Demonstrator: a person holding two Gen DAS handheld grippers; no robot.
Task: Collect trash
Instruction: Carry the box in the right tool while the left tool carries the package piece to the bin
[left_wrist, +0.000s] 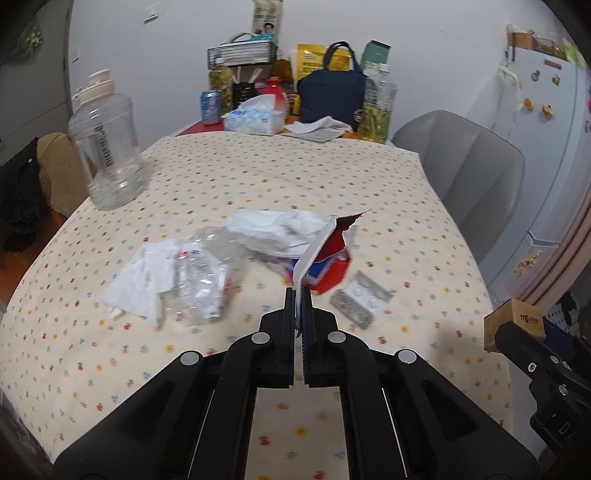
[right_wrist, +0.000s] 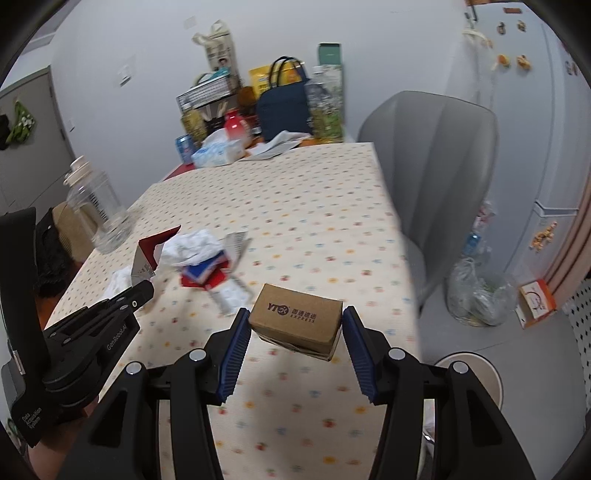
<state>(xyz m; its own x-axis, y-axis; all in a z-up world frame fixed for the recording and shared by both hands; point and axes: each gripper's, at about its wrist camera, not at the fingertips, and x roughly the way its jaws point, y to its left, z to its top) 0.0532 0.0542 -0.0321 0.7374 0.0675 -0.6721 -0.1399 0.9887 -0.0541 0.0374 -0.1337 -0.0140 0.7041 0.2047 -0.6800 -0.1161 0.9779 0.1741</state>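
Grippers (left_wrist: 299, 295) (right_wrist: 295, 325) hold torn carton (left_wrist: 325, 251) & cardboard box (right_wrist: 295, 319).

A desk (left_wrist: 332, 177) covered by a cream cloth with small coloured dots carries a loose heap near its middle: a crumpled white tissue (left_wrist: 136, 284) at the left, a crushed clear plastic bottle (left_wrist: 201, 277) touching it, a second wad of white paper (left_wrist: 273, 229) lying over a torn red and blue carton (left_wrist: 332, 271), and a blister pack of pills (left_wrist: 360, 297) just beside the carton. A large clear jug (left_wrist: 107, 144) with a cream lid stands near the left edge. At the far end sit a tissue box (left_wrist: 255, 118), a blue drink can (left_wrist: 210, 107), a navy bag (left_wrist: 330, 96) and clear bottles (left_wrist: 376, 107).
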